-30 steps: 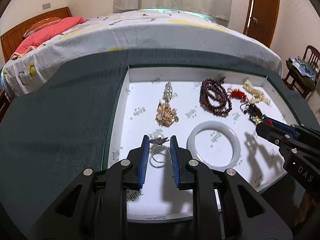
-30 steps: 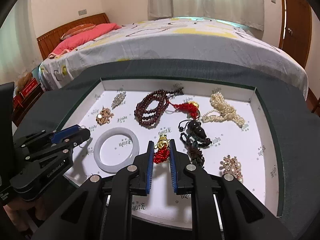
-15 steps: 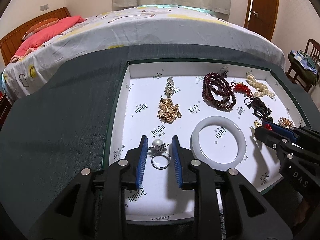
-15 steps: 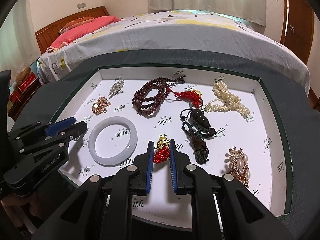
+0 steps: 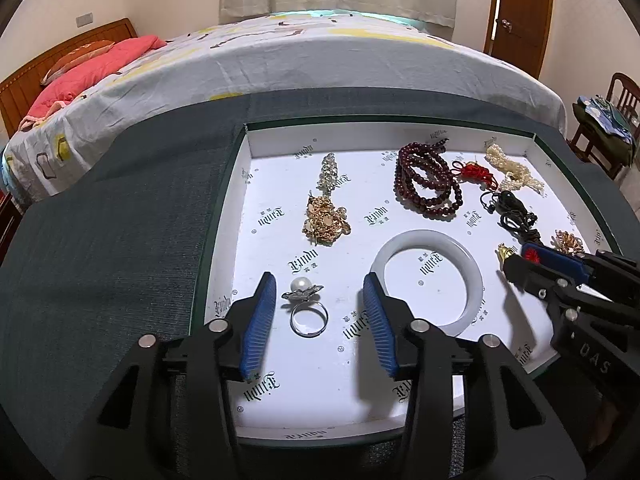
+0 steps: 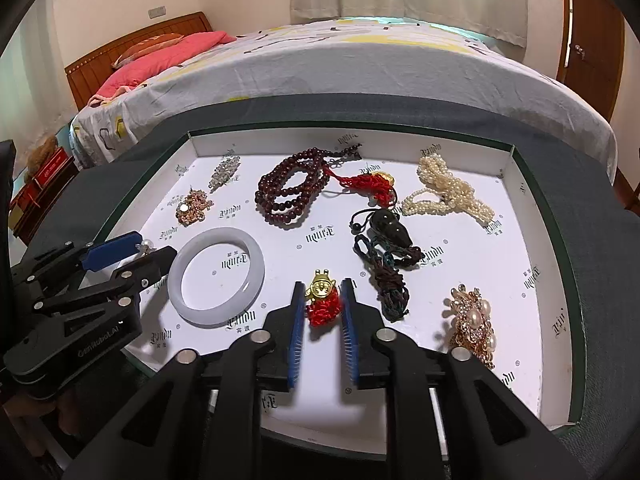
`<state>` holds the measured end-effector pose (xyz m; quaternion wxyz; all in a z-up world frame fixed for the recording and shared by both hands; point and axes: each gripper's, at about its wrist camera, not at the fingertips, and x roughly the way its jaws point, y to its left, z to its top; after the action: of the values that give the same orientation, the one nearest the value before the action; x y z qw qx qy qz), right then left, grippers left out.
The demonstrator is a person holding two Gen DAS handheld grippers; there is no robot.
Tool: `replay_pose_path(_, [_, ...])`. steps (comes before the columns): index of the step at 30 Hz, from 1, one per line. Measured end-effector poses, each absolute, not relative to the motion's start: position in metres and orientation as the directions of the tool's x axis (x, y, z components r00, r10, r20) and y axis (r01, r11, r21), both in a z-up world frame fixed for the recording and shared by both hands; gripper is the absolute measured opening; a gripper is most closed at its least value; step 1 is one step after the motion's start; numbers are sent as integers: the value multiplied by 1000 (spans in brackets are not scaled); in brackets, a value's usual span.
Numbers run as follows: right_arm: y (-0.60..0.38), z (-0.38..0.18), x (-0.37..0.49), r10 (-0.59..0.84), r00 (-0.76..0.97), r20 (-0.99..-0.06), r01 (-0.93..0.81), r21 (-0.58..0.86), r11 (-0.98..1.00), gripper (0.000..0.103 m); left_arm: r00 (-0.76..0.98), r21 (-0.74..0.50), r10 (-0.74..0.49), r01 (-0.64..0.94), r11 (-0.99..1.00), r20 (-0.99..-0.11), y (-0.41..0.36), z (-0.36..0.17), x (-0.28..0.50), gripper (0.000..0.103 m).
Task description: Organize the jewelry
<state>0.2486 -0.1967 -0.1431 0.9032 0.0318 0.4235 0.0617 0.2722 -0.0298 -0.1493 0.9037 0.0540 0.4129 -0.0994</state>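
Observation:
A white-lined tray (image 5: 256, 148) holds the jewelry. A silver ring with a pearl (image 5: 306, 308) lies on the tray floor between the fingers of my left gripper (image 5: 316, 290), which is open and apart from it. A gold charm with a red knotted cord (image 6: 323, 300) lies between the fingers of my right gripper (image 6: 323, 290), which is open, its pads close to the cord. A white jade bangle (image 5: 428, 278) lies between the two grippers and also shows in the right wrist view (image 6: 218, 276).
Dark red prayer beads (image 6: 292, 192), a pearl strand (image 6: 444, 194), a dark pendant on cord (image 6: 388, 252), a pearl brooch (image 6: 474, 324), a gold chain heap (image 5: 326, 222) and a crystal piece (image 5: 330, 172) lie in the tray. A bed (image 5: 320, 52) stands beyond the dark green cloth (image 5: 120, 220).
My left gripper has opened wide, leaving the pearl ring lying on the tray. My right gripper has opened a little around the red cord charm. Both have drawn back slightly.

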Motion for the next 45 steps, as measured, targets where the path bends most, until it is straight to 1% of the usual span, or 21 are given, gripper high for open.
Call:
replay_pose_path(1, [-197, -143, 247, 137, 639, -757, -81, 111, 991, 43, 640, 15, -136, 224, 974, -757, -30, -149, 272, 46])
replay_pose_path(2, [-198, -142, 246, 133, 643, -754, -78, 109, 991, 43, 640, 15, -136, 224, 974, -756, -30, -149, 271, 47])
replay_pose_path(6, [-200, -139, 244, 135, 647, -750, -79, 110, 991, 44, 645, 20, -134, 225, 974, -753, -32, -148, 271, 57])
replay_pose_path(7, [-201, -138, 243, 134, 650, -748, -77, 110, 991, 44, 645, 17, -136, 225, 974, -752, -32, -148, 270, 58])
replay_pose_path(9, [-202, -137, 241, 131, 654, -745, -72, 111, 991, 49, 646, 17, -136, 225, 974, -751, -32, -147, 269, 60])
replay_pose_path(10, [-203, -136, 240, 129, 657, -743, -69, 111, 991, 52, 648, 19, -135, 225, 974, -750, -33, -147, 268, 63])
replay_pose_path(13, [-207, -133, 237, 120, 667, -736, -60, 108, 992, 56, 656, 19, -138, 226, 974, -742, -34, -143, 266, 72])
replay_pose_path(15, [-208, -131, 236, 115, 671, -733, -56, 105, 993, 60, 659, 19, -140, 229, 973, -739, -35, -141, 264, 74])
replay_pose_path(22, [-214, -128, 231, 100, 681, -725, -38, 101, 994, 73, 689, 65, -93, 200, 978, -718, -38, -134, 259, 88])
replay_pose_path(26, [-219, -125, 227, 99, 688, -719, -30, 108, 994, 76, 701, 68, -85, 187, 980, -708, -38, -129, 255, 90])
replay_pose_path(32, [-226, -116, 219, 107, 711, -695, -23, 129, 991, 79, 718, 92, -61, 172, 981, -694, -41, -123, 246, 93])
replay_pose_path(37, [-231, -112, 214, 100, 725, -682, -13, 131, 991, 80, 744, 108, -48, 161, 981, -667, -43, -117, 238, 98])
replay_pose_path(40, [-233, -112, 213, 103, 717, -689, -9, 139, 990, 80, 747, 125, -28, 148, 981, -665, -44, -117, 235, 98])
replay_pose_path(45, [-235, -106, 203, 94, 729, -678, -3, 134, 991, 80, 753, 121, -34, 150, 981, -657, -45, -109, 225, 98])
